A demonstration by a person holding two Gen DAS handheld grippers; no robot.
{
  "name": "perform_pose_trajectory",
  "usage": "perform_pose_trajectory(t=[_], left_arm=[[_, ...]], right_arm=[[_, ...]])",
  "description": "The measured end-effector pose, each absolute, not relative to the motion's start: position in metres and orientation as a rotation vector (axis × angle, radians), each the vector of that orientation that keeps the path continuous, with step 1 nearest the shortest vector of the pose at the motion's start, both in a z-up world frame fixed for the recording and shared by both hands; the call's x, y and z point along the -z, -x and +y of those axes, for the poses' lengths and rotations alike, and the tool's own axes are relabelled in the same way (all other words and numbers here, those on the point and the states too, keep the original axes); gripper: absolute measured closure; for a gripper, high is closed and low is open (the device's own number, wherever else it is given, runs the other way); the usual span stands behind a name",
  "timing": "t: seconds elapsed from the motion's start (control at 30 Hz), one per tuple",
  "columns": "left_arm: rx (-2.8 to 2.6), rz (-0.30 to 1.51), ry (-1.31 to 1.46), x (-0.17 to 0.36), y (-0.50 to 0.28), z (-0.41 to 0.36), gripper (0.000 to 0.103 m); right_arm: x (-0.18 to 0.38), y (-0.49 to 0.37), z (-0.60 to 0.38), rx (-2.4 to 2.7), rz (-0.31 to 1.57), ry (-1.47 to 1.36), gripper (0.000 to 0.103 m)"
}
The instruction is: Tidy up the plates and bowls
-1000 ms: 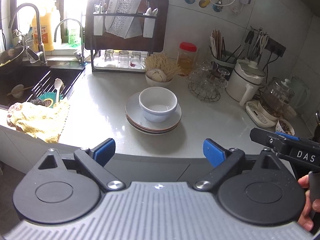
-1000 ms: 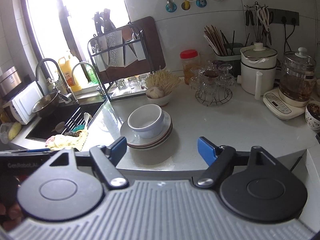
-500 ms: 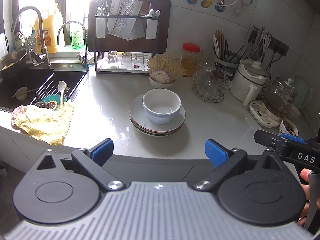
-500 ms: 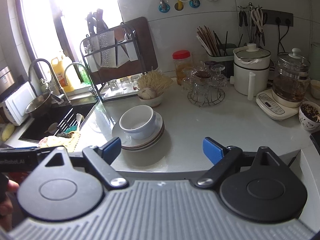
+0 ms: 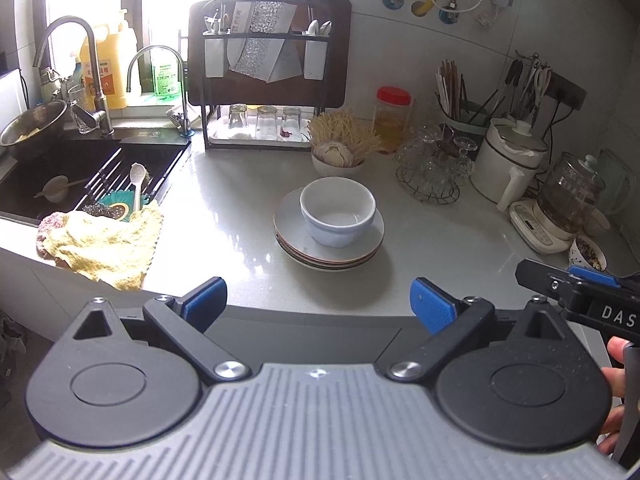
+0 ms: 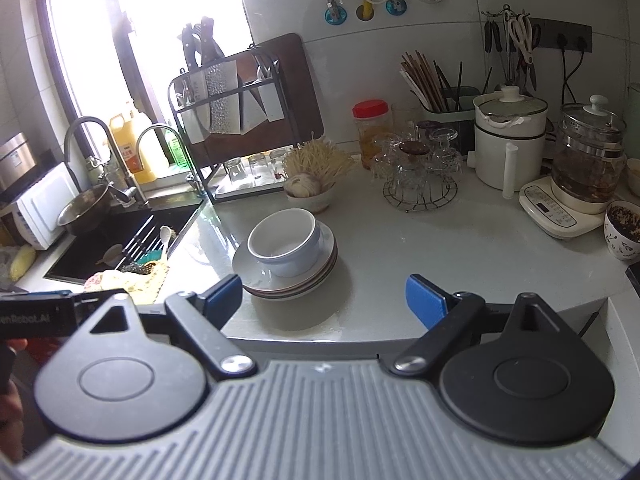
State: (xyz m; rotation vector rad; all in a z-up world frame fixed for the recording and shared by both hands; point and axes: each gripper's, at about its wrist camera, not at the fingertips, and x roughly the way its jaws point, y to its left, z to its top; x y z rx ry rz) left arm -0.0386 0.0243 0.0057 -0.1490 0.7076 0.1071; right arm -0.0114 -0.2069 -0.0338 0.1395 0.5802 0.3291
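A white bowl [image 5: 338,210] sits upright on a stack of plates [image 5: 304,240] in the middle of the pale countertop. The bowl [image 6: 284,240] and plates [image 6: 320,276] also show in the right wrist view. My left gripper [image 5: 320,306] is open and empty, held back from the counter's front edge, short of the stack. My right gripper [image 6: 324,300] is open and empty, also in front of the counter edge, with the stack just left of its centre. The right gripper's body shows at the right edge of the left wrist view [image 5: 580,296].
A sink [image 5: 80,172] with a yellow cloth [image 5: 100,244] lies to the left. A knife and glass rack [image 5: 264,80] stands at the back. A garlic bowl [image 5: 336,160], a glass stand [image 5: 432,172], a white cooker [image 5: 508,160] and a kettle [image 5: 568,200] crowd the right.
Both grippers have drawn back and risen slightly, so the stack looks a little farther and lower in view. Bowl and plates have not moved.
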Motion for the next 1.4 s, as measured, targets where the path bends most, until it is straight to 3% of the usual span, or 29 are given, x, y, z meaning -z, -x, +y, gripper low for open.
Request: perform_pose_trajectory(t=[1.4], left_arm=[[-0.116,0.735,0.174,0.001,0.047,0.01,0.002]], right_arm=[[0.035,0.019,-0.207,-0.348,0.601,-0.136,0.013]])
